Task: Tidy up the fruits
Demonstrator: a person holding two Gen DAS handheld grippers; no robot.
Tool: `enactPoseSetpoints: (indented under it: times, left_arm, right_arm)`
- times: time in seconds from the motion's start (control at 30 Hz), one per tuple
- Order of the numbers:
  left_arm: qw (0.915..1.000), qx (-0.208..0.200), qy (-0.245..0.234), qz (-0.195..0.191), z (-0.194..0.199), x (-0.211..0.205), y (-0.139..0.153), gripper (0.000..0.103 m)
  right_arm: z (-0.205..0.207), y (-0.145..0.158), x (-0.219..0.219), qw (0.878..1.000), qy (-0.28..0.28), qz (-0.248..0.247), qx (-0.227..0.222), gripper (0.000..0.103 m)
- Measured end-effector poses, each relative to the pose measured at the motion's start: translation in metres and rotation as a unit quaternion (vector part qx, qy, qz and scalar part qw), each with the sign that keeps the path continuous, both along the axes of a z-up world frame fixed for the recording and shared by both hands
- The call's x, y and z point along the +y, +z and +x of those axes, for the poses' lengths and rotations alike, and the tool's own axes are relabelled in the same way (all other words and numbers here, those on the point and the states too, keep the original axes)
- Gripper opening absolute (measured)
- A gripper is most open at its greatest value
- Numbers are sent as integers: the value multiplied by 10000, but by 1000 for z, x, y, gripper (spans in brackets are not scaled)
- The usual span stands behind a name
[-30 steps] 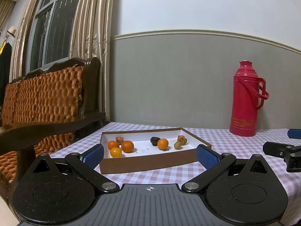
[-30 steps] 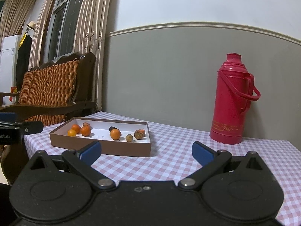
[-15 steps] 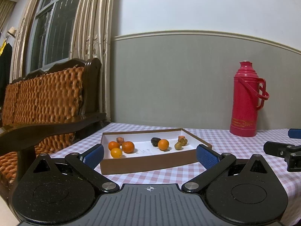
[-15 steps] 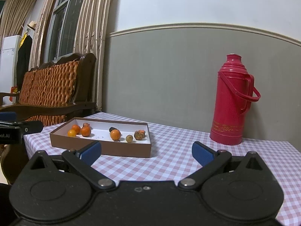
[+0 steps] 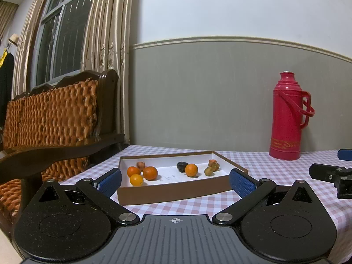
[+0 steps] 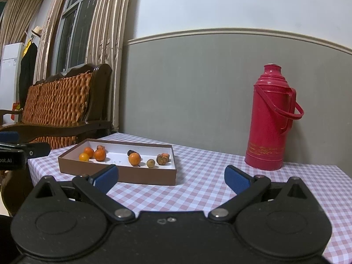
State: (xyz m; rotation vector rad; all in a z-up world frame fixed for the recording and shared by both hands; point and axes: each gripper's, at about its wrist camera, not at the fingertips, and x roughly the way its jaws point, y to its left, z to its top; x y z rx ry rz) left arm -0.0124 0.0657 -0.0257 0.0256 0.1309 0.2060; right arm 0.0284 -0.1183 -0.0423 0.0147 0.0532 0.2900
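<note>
A shallow brown box with a white floor lies on the checked table. At its left end sit three small oranges and a reddish piece. Further right lie a dark fruit, another orange, a small olive-brown fruit and a brown-orange one. My left gripper hovers open just in front of the box. My right gripper is open too, to the right of the box, and holds nothing.
A tall red thermos stands at the back right by the grey wall. A wooden bench with a woven back borders the table's left edge. The table's right edge is close. Curtains hang behind.
Almost nothing differs: the thermos and box sit a few pixels lower in both views. Both grippers stay open and no fruit has moved.
</note>
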Motion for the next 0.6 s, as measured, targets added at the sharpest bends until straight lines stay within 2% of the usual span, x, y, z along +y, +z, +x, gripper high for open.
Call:
enactPoseSetpoints:
  times: [0.33,0.6]
  left_arm:
    - [10000,11,-24,39,1,0,0,103]
    - [9996,-51,-31,265,-2,-6,1,103]
  right_arm:
    - [-1,0,1,10000,-11,2,-4,97]
    - [-1,3,0,10000,-15,16,-10,97]
